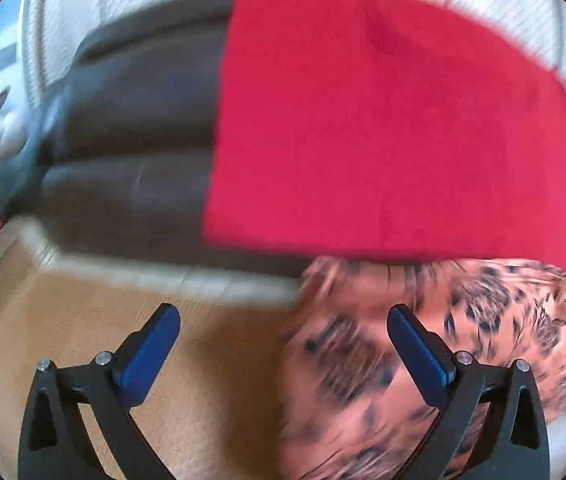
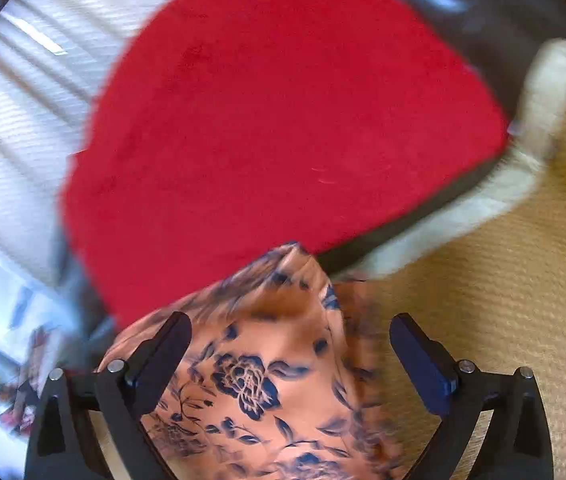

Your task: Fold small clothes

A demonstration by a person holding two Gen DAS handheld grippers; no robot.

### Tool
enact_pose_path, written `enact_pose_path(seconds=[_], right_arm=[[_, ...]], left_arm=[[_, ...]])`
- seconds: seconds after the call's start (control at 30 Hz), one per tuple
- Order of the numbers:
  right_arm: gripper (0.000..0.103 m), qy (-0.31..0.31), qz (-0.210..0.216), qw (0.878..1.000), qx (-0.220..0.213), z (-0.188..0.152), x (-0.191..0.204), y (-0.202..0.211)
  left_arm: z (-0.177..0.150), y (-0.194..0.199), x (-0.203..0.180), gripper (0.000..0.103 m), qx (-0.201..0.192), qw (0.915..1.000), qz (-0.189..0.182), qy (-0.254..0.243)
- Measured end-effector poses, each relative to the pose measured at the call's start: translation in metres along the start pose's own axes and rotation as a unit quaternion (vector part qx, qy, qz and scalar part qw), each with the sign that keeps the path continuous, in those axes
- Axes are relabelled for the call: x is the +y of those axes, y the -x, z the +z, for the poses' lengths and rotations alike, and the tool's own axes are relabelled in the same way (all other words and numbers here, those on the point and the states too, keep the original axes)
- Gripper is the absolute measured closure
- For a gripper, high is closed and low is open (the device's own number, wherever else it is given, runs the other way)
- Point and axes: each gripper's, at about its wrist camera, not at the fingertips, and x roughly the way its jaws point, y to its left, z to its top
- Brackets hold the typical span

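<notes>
An orange garment with a dark blue flower print point(image 2: 267, 384) lies on a tan woven mat. In the left wrist view the garment point(image 1: 423, 344) fills the lower right, blurred by motion. My left gripper point(image 1: 283, 312) is open and empty, its right finger over the garment's edge. My right gripper point(image 2: 291, 320) is open and empty, with the garment's pointed corner lying between and below its fingers. A red cloth point(image 2: 275, 128) lies flat just beyond the garment, and shows in the left wrist view point(image 1: 395, 128) too.
The tan mat point(image 2: 503, 300) has a pale border point(image 2: 539, 128). A dark cushioned sofa point(image 1: 135, 128) stands behind the red cloth. White ribbed fabric point(image 2: 31, 92) lies to the left in the right wrist view. Both views are motion-blurred.
</notes>
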Motion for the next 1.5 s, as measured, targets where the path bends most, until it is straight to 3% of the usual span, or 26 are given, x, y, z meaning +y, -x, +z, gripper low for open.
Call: enact_pose_path(seconds=[0.07, 0.17, 0.3, 0.33, 0.4, 0.43, 0.47, 0.6, 0.77, 0.83, 0.87, 0.9, 0.97, 1.03, 1.23, 1.27, 1.3, 1.33, 1.37, 1.4, 1.5], right_arm=[[0.004, -0.015, -0.004, 1.0, 0.025, -0.033, -0.016, -0.003], [0.004, 0.03, -0.043, 0.996, 0.068, -0.088, -0.027, -0.008], [0.023, 0.057, -0.045, 0.995, 0.074, -0.1, -0.015, -0.033], [0.026, 0.071, -0.053, 0.993, 0.076, -0.097, -0.01, -0.041], [0.052, 0.07, -0.07, 0.99, 0.104, -0.094, 0.0, -0.067], [0.067, 0.081, -0.087, 0.987, 0.106, -0.09, 0.004, -0.074], [0.08, 0.073, -0.081, 0.985, 0.132, -0.087, 0.006, -0.08], [0.083, 0.095, -0.085, 0.979, 0.156, -0.102, 0.024, -0.065], [0.083, 0.087, -0.082, 0.978, 0.172, -0.164, 0.009, -0.022], [0.077, 0.079, -0.066, 0.98, 0.171, -0.189, 0.0, -0.001], [0.068, 0.077, -0.06, 0.981, 0.17, -0.197, -0.004, 0.007], [0.05, 0.079, -0.064, 0.98, 0.171, -0.202, -0.007, 0.015], [0.026, 0.087, -0.071, 0.981, 0.158, -0.196, -0.009, 0.023], [0.025, 0.088, -0.072, 0.984, 0.134, -0.178, -0.009, 0.028], [0.025, 0.073, -0.069, 0.988, 0.121, -0.127, -0.007, -0.013], [0.026, 0.066, -0.066, 0.988, 0.126, -0.117, -0.006, -0.029], [0.035, 0.065, -0.065, 0.987, 0.13, -0.112, -0.007, -0.034], [0.048, 0.069, -0.063, 0.986, 0.139, -0.109, -0.008, -0.041], [0.078, 0.08, -0.073, 0.982, 0.155, -0.106, -0.005, -0.051], [0.079, 0.102, -0.101, 0.975, 0.167, -0.105, 0.003, -0.063], [0.085, 0.133, -0.13, 0.97, 0.156, -0.097, 0.022, -0.077]], left_arm=[[-0.039, -0.005, 0.018, 0.001, 0.016, 0.9992, -0.033, 0.014], [-0.076, -0.02, 0.024, 0.001, 0.054, 0.9976, -0.039, 0.018], [-0.084, -0.045, 0.002, 0.001, 0.087, 0.9933, -0.075, 0.012], [-0.084, -0.054, -0.004, 0.004, 0.097, 0.9929, -0.069, 0.002], [-0.086, -0.074, -0.02, 0.062, 0.139, 0.9878, -0.068, -0.013], [-0.088, -0.081, -0.027, 0.083, 0.167, 0.9827, -0.079, -0.003], [-0.087, -0.079, -0.027, 0.086, 0.167, 0.9831, -0.074, 0.014], [-0.095, -0.034, -0.036, 0.088, 0.136, 0.9889, -0.057, -0.022], [-0.163, 0.033, -0.014, 0.087, 0.131, 0.9879, -0.074, -0.037], [-0.188, 0.055, -0.002, 0.082, 0.131, 0.9871, -0.088, -0.025], [-0.192, 0.06, 0.002, 0.079, 0.132, 0.9869, -0.09, -0.02], [-0.194, 0.065, 0.007, 0.077, 0.13, 0.9871, -0.092, -0.014], [-0.182, 0.065, 0.019, 0.059, 0.114, 0.9906, -0.075, -0.009], [-0.165, 0.057, 0.021, 0.049, 0.095, 0.9937, -0.059, -0.003], [-0.119, 0.006, 0.004, 0.048, 0.096, 0.9925, -0.075, -0.008], [-0.122, 0.005, 0.005, 0.048, 0.095, 0.993, -0.07, -0.013], [-0.12, -0.004, 0.003, 0.05, 0.099, 0.9929, -0.064, -0.016], [-0.118, -0.014, 0.002, 0.08, 0.112, 0.9917, -0.061, -0.016], [-0.118, -0.026, 0.0, 0.099, 0.128, 0.9901, -0.056, -0.014], [-0.117, -0.037, -0.001, 0.1, 0.141, 0.9888, -0.048, -0.005], [-0.111, -0.052, -0.001, 0.1, 0.134, 0.9902, -0.038, -0.003]])
